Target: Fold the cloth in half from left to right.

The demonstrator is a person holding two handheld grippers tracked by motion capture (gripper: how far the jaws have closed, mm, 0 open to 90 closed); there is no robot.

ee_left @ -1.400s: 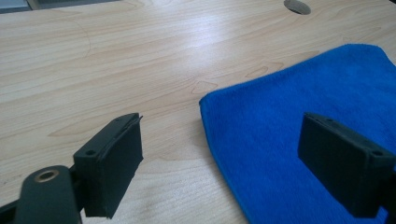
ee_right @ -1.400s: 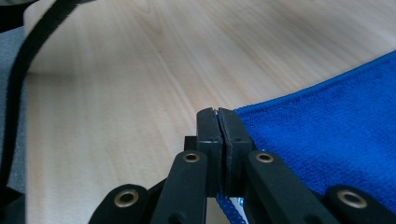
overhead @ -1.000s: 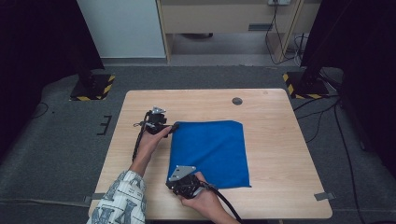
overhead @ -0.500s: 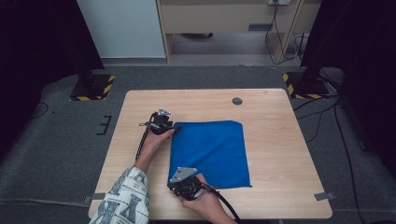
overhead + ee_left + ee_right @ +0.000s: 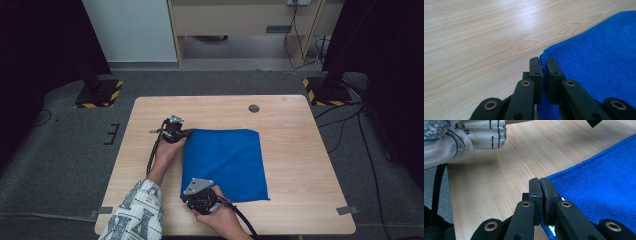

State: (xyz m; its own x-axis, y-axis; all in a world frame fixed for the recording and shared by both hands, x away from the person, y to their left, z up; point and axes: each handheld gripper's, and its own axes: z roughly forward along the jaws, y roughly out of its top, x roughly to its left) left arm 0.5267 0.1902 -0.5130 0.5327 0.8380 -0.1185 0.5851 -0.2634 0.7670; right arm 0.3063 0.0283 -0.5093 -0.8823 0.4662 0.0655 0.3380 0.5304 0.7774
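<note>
Left gripper [image 5: 183, 134], its jaws having just closed, pinches the blue cloth's [image 5: 225, 162] ten o'clock corner while the right gripper [image 5: 194, 196] clamps the seven o'clock corner, likely readying that edge of the cloth, flat on the surface [image 5: 300, 150], for folding.

sleeve [image 5: 134, 214]: white, black print | left gripper [image 5: 542, 65]: black, brass rivets | cable: black
</note>
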